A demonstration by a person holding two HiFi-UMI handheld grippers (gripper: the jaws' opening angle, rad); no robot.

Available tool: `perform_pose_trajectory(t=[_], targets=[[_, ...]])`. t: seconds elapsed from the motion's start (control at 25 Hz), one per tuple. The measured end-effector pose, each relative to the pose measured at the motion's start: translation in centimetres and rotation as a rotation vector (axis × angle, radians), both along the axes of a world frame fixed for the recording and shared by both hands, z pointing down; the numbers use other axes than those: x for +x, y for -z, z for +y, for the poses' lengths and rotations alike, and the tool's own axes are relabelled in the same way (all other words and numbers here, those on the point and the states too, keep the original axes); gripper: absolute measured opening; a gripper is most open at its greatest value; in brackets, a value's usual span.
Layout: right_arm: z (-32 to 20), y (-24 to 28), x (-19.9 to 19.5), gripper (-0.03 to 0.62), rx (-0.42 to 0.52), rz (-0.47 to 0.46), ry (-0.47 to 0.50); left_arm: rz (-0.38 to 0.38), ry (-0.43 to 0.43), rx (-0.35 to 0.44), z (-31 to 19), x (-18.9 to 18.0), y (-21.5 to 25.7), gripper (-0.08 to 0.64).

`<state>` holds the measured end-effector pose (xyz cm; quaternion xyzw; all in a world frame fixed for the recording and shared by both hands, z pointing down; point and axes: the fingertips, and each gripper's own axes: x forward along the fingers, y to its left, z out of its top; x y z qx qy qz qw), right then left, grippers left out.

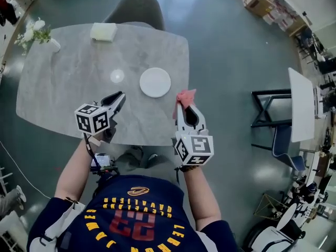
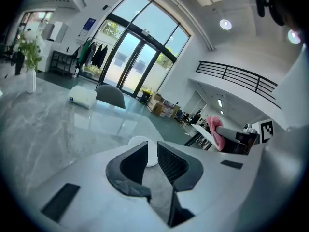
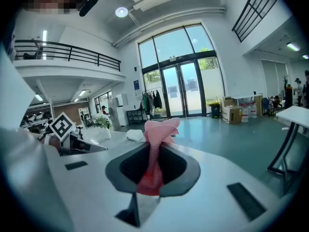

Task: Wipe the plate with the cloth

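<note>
A round white plate (image 1: 155, 82) lies on the grey marble table (image 1: 68, 88), right of centre. My right gripper (image 1: 184, 108) hovers over the near table edge, just right of and nearer than the plate, shut on a pink cloth (image 1: 185, 97) that bunches out above its tips. The right gripper view shows the cloth (image 3: 157, 129) pinched between the jaws of the right gripper (image 3: 154, 146). My left gripper (image 1: 118, 99) hangs over the table's near side, left of the plate. In its own view the left gripper (image 2: 152, 146) keeps a narrow empty gap, with the plate (image 2: 138, 140) just ahead.
A small clear round disc (image 1: 116, 76) sits left of the plate. A white box (image 1: 103, 31) and a vase of white flowers (image 1: 39, 35) stand at the far left. A grey chair (image 1: 136, 9) is behind the table. Another table with a chair (image 1: 302, 104) stands to the right.
</note>
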<state>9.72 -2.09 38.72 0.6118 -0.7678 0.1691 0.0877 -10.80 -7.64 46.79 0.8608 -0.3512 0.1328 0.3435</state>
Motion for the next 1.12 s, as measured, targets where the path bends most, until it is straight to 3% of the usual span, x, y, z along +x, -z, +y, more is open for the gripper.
perform_pose_trajectory(t=[0.2,0.48,0.76,1.12], targets=[[-3.8,-4.3,-1.2,0.046,-0.096,-0.035,0.035,0.04,0.006,-0.209,-3.1,1.8,-5.8,0.07],[-9.8,-9.1,-2.9,0.046,-0.194,-0.046,0.14,0.004,0.026,-0.366,-5.9,4.2,-11.1,0.087],[-13.7,-14.5,-4.3,0.046,-0.311,-0.036,0.197,-0.021,0.05,-0.493,-7.0,5.2,-15.9,0.087],[-15.6,-19.3,-6.1,0.046,-0.411,-0.007,0.258,-0.027,0.08,-0.56,-6.6,6.1,-17.1,0.087]])
